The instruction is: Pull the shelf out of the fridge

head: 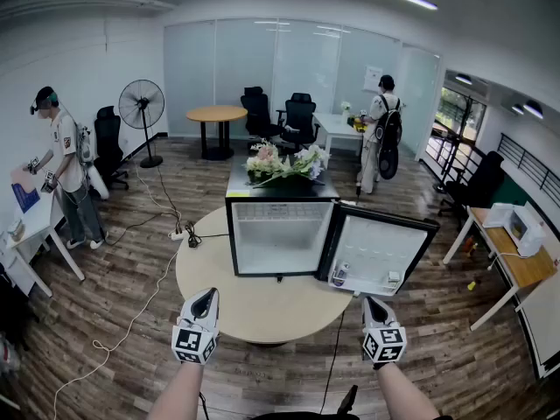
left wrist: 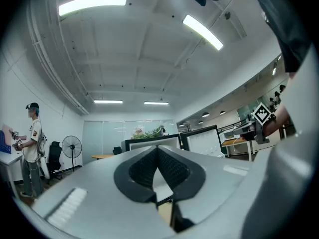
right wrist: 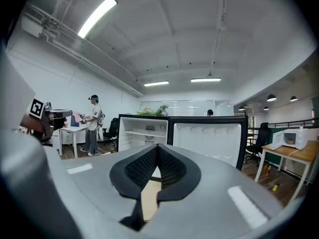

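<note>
While their jaws are pressed together on nothing, the left gripper (head: 206, 296) and right gripper (head: 374, 304) hover over the round table's (head: 262, 318) near edge; one open fridge (head: 278, 243) at its far edge holds one white shelf (right wrist: 145, 132).

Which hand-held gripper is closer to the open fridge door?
Right. The right hand-held gripper sits just in front of the open fridge door. The left hand-held gripper is farther away, off to the door's left.
</note>
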Motion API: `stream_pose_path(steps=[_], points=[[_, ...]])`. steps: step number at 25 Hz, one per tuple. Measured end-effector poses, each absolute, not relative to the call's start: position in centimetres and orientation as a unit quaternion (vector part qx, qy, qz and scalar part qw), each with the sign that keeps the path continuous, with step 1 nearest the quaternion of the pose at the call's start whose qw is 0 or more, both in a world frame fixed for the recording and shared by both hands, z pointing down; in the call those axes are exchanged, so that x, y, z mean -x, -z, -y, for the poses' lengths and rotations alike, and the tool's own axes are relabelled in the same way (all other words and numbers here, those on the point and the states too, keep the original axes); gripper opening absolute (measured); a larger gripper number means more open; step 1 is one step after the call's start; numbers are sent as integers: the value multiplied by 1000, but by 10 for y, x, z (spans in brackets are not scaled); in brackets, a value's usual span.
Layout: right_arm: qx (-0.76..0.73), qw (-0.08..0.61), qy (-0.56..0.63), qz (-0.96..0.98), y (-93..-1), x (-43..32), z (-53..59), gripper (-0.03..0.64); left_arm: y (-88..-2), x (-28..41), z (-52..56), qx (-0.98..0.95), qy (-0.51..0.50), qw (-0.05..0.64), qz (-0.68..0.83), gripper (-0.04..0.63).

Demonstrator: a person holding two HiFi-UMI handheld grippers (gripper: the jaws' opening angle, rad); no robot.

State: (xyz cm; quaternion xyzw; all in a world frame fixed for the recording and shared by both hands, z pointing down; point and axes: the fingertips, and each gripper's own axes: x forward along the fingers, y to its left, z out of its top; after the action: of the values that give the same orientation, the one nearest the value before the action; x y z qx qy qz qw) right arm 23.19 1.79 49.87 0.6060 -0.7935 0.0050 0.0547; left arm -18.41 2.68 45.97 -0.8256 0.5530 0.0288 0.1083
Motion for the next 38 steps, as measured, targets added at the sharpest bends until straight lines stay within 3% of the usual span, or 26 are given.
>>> stream_pose_path(steps=[24, 25, 26, 27, 38], points=[[-548, 8, 27, 836, -489, -211, -10, 8, -469, 142, -38, 822, -18, 114, -557, 0], [-540, 19, 24, 841, -493, -207, -4, 52, -468, 139, -38, 821, -21, 116, -559, 0], [-531, 32, 21, 847, -497, -202, 4, 544, -466, 137, -38, 819, -24, 118, -561, 0], [-522, 41, 20, 851, -500, -197, 9, 598, -464, 136, -38, 817, -26, 120, -563, 0], [-471, 6, 9, 882, -491, -192, 27, 597, -458, 106, -35, 798, -17, 134, -588, 0]])
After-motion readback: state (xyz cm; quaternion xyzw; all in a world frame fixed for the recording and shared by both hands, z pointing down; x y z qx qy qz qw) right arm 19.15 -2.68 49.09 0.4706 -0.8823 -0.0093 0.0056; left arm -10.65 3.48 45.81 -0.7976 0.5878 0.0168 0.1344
